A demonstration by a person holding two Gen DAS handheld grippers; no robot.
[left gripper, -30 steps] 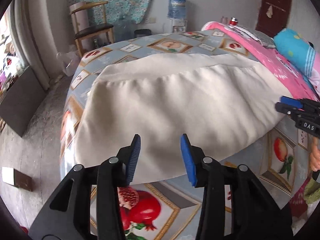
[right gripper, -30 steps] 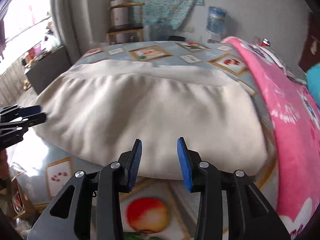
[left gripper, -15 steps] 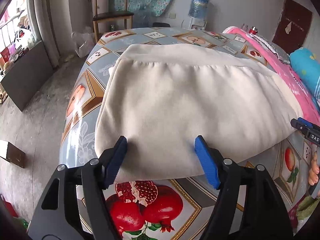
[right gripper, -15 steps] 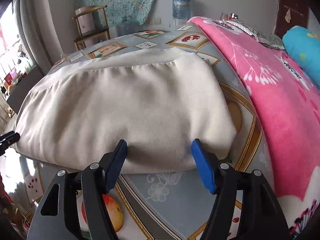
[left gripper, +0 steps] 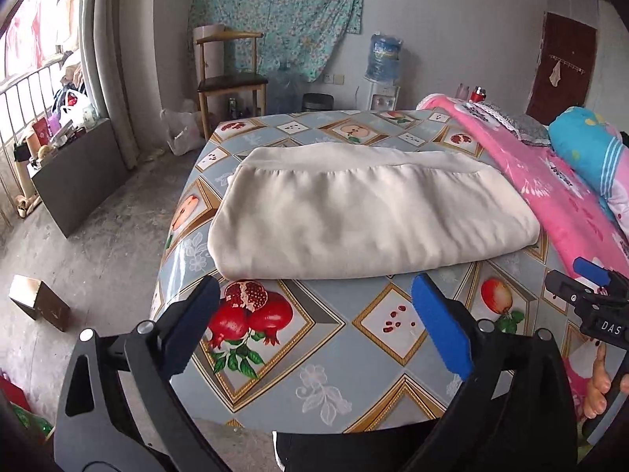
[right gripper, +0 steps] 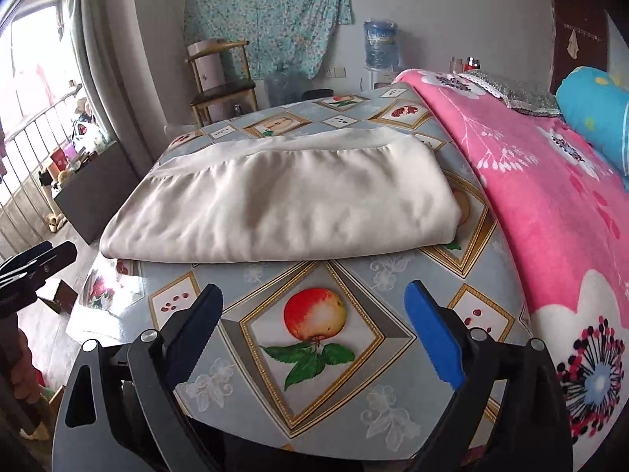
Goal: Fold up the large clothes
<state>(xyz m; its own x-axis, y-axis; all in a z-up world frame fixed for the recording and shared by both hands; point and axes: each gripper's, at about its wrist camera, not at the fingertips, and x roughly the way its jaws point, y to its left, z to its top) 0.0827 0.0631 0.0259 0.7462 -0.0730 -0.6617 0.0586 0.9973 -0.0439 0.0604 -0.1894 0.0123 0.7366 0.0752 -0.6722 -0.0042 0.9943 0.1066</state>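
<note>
A cream garment [left gripper: 365,212] lies folded into a flat rectangle on the fruit-patterned tablecloth [left gripper: 326,338]; it also shows in the right wrist view [right gripper: 291,208]. My left gripper [left gripper: 318,326] is wide open and empty, held back from the garment's near edge above the table's front. My right gripper [right gripper: 314,326] is wide open and empty, also back from the near edge. The right gripper shows at the right edge of the left wrist view [left gripper: 589,295], and the left gripper at the left edge of the right wrist view [right gripper: 35,263].
A pink flowered blanket [right gripper: 550,196] and a blue pillow [left gripper: 589,149] lie to the right. A wooden chair [left gripper: 228,74], a water dispenser [left gripper: 383,67] and a dark cabinet [left gripper: 78,173] stand beyond and left. A small box [left gripper: 39,303] sits on the floor.
Both grippers opened wider and drew back from the garment toward the table's front edge. The garment stays folded on the table.
</note>
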